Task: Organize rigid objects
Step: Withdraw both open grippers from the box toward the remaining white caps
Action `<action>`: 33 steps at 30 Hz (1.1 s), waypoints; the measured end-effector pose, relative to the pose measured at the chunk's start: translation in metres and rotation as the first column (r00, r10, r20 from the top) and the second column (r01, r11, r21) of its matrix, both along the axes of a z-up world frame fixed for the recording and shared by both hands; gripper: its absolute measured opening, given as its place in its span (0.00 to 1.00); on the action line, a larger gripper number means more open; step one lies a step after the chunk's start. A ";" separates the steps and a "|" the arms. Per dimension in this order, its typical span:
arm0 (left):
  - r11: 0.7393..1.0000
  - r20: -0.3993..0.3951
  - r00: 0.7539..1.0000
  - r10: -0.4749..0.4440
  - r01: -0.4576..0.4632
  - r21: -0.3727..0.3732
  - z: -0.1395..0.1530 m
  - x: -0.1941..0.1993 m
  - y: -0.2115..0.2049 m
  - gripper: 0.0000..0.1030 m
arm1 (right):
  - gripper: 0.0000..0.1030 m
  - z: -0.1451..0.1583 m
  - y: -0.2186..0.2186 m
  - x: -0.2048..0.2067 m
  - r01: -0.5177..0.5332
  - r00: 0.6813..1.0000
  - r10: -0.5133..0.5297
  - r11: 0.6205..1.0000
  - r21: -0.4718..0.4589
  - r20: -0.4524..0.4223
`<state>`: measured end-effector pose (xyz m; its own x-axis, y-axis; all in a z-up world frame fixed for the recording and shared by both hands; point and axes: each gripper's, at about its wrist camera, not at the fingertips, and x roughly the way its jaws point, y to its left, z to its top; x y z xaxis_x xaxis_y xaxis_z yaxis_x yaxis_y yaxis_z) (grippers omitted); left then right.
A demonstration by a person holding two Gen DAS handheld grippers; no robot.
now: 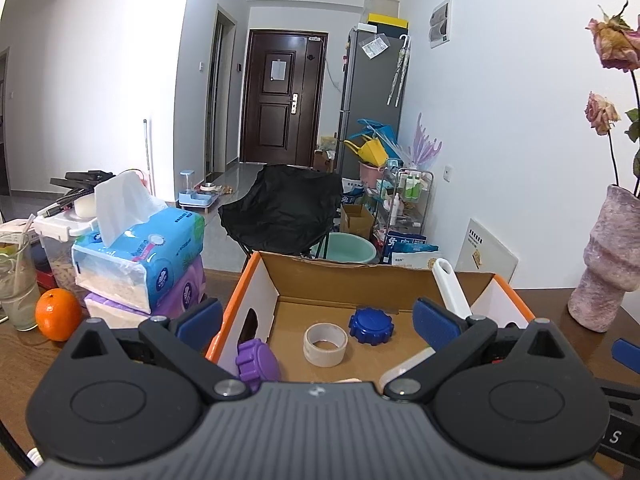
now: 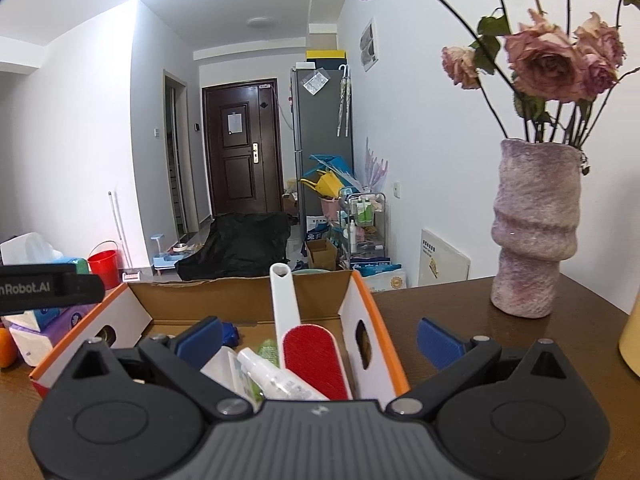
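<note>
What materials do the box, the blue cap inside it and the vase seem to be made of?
Box: corrugated cardboard, plain brown inside, printed white and orange outside; raw edges show.
Blue cap: probably moulded plastic, slightly glossy, with a ribbed edge.
Vase: looks like ceramic or stone with a rough, matte, mottled pink surface; hard to tell which.

The black bar [image 2: 44, 289] at the left edge of the right wrist view reads "nRobot.AI". A lone "S" stands on the black part [image 1: 618, 438] at the lower right of the left wrist view.

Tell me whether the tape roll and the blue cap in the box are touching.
Apart. The left wrist view shows a strip of bare cardboard floor between the tape roll and the blue cap.
</note>
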<state>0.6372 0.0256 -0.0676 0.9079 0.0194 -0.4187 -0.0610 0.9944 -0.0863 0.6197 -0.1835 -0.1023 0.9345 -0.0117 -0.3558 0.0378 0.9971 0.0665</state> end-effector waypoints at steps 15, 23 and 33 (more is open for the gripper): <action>1.000 -0.037 0.999 -0.008 0.008 -0.007 0.012 -0.031 -0.005 1.00 | 1.00 0.011 -0.032 -0.046 0.033 0.999 -0.034 0.999 -0.017 -0.023; 1.000 -0.095 0.995 -0.012 0.011 -0.010 0.008 -0.048 -0.006 1.00 | 1.00 0.008 -0.047 -0.069 0.039 0.997 -0.042 0.998 -0.043 -0.066; 1.000 -0.163 0.987 -0.010 0.009 -0.007 -0.002 -0.065 -0.006 1.00 | 1.00 -0.003 -0.069 -0.098 0.064 0.988 -0.073 0.995 -0.072 -0.137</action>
<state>0.5725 0.0200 -0.0697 0.8278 0.0080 -0.5609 -0.0655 0.9944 -0.0825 0.5217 -0.2525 -0.1054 0.8721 -0.1020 -0.4786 0.1101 0.9939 -0.0112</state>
